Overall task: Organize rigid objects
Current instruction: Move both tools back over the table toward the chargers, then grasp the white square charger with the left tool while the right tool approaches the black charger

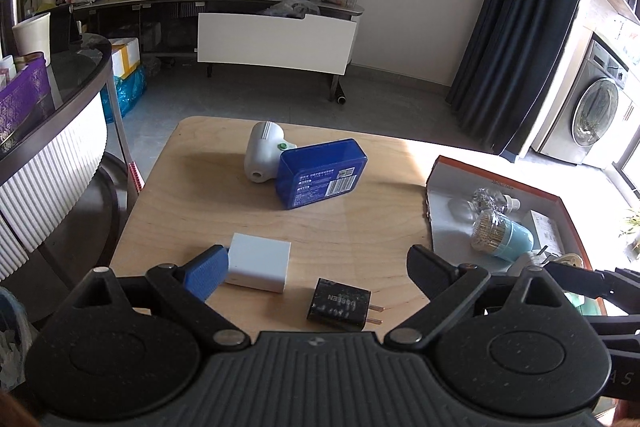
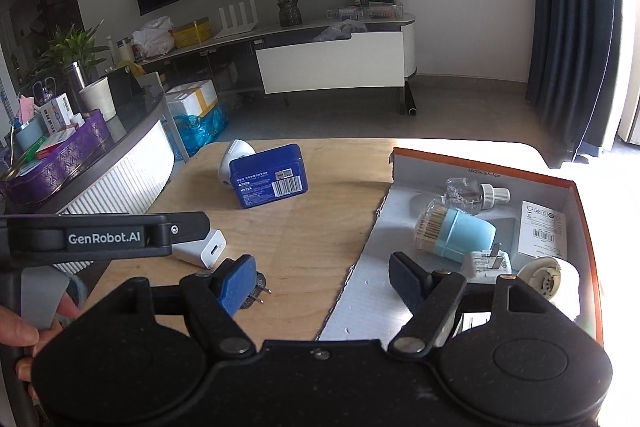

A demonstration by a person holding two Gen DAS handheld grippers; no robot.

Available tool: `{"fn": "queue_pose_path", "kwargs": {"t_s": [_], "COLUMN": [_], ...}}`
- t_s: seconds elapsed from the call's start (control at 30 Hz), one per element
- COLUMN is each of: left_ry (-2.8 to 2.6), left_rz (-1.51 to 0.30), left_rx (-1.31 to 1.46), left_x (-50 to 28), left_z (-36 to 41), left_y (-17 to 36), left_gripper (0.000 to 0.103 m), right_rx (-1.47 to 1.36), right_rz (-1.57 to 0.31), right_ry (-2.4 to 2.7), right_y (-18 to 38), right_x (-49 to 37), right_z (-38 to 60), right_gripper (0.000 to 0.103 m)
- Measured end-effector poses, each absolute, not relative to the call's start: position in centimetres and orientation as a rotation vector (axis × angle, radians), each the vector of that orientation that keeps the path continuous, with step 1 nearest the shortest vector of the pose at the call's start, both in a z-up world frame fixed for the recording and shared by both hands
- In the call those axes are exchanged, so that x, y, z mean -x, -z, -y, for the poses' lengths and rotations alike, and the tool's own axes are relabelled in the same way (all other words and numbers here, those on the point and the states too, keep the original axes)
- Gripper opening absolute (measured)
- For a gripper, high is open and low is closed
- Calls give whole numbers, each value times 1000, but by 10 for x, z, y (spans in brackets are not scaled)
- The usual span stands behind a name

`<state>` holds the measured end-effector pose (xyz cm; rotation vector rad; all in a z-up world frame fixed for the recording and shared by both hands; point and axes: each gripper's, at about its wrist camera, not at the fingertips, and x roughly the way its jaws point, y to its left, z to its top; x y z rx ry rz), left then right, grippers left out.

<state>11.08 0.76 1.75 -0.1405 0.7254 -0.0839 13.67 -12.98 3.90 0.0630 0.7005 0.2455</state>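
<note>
I am working over the worktop [image 1: 360,227], with the box [image 2: 576,195] at right already holding items. Both grippers, left gripper [image 1: 316,267] and right gripper [image 2: 324,279], are gaping empty. I am probably lining the left up squarely on the near black plug [image 1: 340,303].

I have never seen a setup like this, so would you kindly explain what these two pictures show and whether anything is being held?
A person holds a two-finger gripper in each hand, and each carries a fisheye camera looking along its fingers. One picture comes from the left gripper, the other from the right gripper. Both are open and hold nothing. On the wooden table lie a white charger, a black plug, a blue tin and a white device. The orange-edged box already contains a toothpick jar and a clear bottle.
</note>
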Motion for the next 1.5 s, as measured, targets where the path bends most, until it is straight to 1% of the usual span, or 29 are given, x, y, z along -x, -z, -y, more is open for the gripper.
{"fn": "queue_pose_path", "kwargs": {"t_s": [0.37, 0.63, 0.73, 0.83, 0.93, 0.97, 1.0, 1.07, 1.3, 1.5], "left_ry": [-1, 28, 38, 52, 60, 63, 70, 81, 76, 22], "left_rz": [-775, -788, -780, -767, -751, -741, -730, -714, -712, -690], "left_rx": [174, 121, 109, 107, 54, 40, 29, 6, 31, 64], "left_x": [-108, -136, -144, -150, -156, -156, -157, -157, -148, -130], "left_z": [-49, -52, -50, -48, -43, -42, -41, -40, -51, -70], "left_y": [17, 41, 47, 52, 56, 56, 56, 56, 50, 33], "left_gripper": [99, 99, 102, 102, 97, 91, 88, 67, 67, 67], "right_rx": [-61, -66, -67, -68, -65, -64, -63, -62, -92, -196], "right_rz": [-738, -757, -764, -774, -783, -785, -788, -795, -833, -828], "right_ry": [-276, -275, -273, -274, -277, -279, -282, -290, -326, -227], "right_y": [-25, -20, -17, -14, -12, -11, -10, -7, 5, 19], "right_x": [-134, -135, -135, -137, -139, -139, -140, -140, -146, -155], "right_z": [120, 120, 120, 119, 116, 115, 114, 110, 84, 53], "right_gripper": [87, 87, 87, 87, 87, 87, 87, 87, 87, 87]}}
